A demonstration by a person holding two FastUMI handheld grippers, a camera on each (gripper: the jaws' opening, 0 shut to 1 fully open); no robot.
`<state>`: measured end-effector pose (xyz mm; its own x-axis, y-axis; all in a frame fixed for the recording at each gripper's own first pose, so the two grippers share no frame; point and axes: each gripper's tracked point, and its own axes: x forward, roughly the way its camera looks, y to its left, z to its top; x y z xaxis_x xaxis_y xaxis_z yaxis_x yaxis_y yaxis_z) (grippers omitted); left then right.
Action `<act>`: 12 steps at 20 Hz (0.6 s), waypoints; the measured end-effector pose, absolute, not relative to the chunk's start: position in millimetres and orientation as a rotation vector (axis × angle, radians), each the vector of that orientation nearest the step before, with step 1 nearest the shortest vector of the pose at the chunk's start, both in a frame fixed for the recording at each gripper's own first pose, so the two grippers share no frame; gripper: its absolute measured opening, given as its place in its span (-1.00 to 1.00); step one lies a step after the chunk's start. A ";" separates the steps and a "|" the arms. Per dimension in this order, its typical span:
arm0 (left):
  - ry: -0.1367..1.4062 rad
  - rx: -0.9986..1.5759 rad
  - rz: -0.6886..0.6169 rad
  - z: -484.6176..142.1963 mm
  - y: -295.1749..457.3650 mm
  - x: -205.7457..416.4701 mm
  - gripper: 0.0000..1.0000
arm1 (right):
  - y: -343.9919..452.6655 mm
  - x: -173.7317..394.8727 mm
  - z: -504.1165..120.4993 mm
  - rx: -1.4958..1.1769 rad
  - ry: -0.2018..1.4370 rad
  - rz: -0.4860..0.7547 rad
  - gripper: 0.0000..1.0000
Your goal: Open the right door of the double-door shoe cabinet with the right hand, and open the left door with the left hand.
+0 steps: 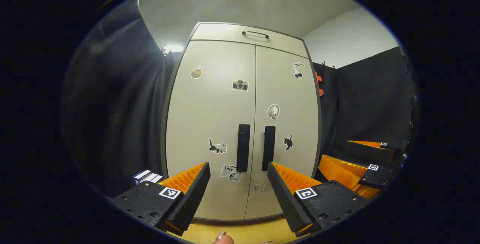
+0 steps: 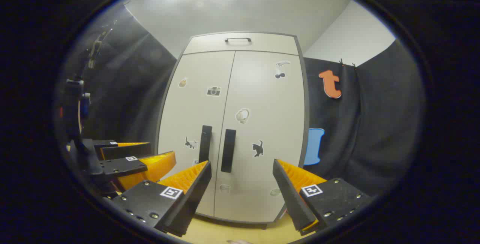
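At the bottom of the left gripper view my left gripper [image 1: 238, 169] has its fingers spread apart, holding nothing; in the right gripper view my right gripper [image 2: 242, 167] is spread just as wide, also empty. Beyond them, centre frame, stands the shoe cabinet [image 2: 232, 131], both doors shut. The right door handle [image 2: 228, 150] and left door handle [image 1: 243, 147] are upright dark bars either side of the seam. I judge them rigid and smooth; clamp mid-bar, since the light doors should swing easily.
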<state>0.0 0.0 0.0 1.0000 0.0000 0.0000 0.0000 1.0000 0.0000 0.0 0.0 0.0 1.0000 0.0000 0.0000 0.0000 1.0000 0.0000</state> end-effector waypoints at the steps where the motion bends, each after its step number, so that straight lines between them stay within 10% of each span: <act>1: -0.007 -0.001 0.002 1.3 -0.6 -0.4 0.90 | -2.0 1.1 2.0 -0.001 -0.002 -0.004 0.98; 12: -0.031 0.020 -0.056 6.1 -14.9 0.2 0.90 | -3.0 5.5 4.1 0.013 -0.014 -0.012 0.98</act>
<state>0.2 -14.9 6.1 0.9979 -0.0563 0.0308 0.0557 0.9982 0.0212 5.5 -3.0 4.1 0.9998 -0.0123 0.0135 0.0121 0.9998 0.0135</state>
